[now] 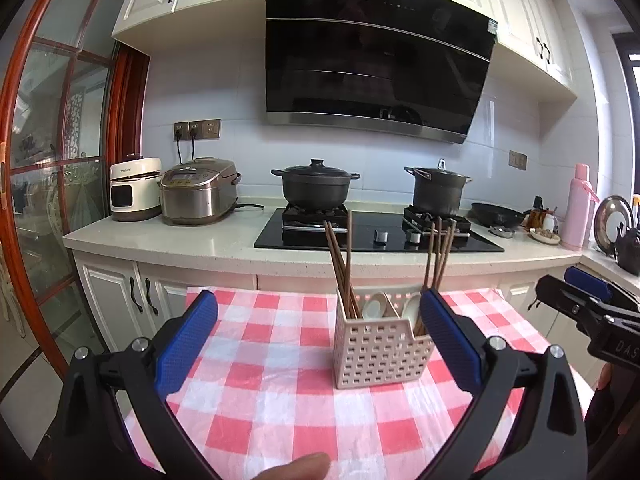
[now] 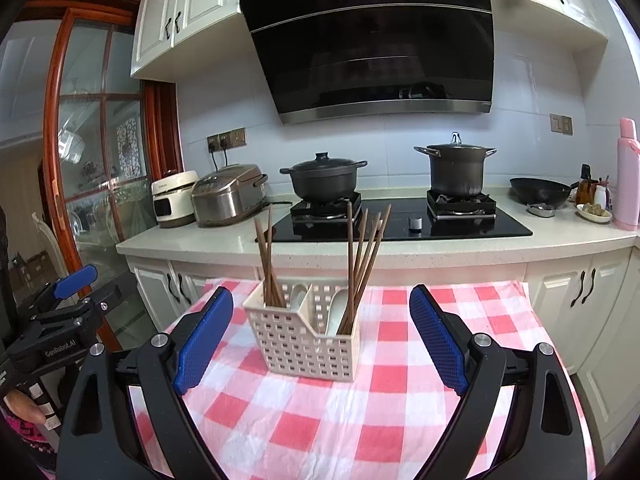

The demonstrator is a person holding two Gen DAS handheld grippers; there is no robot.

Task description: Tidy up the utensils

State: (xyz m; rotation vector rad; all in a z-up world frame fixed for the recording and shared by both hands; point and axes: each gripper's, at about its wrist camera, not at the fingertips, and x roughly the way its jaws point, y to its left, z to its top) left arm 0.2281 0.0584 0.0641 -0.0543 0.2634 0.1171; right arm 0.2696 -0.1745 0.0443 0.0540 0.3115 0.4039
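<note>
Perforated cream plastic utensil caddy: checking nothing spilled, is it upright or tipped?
Upright: the perforated cream plastic utensil caddy sits flat on the checked cloth, brown chopsticks standing inside.

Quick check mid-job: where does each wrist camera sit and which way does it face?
Left wrist: on the left claw, open, looking over the checked tablecloth at the caddy and stove; a fingertip and the right claw show.
Right wrist: on the right claw, open, caddy left of centre; left claw at left edge.
Shared: caddy, chopsticks, tablecloth, stove.
</note>
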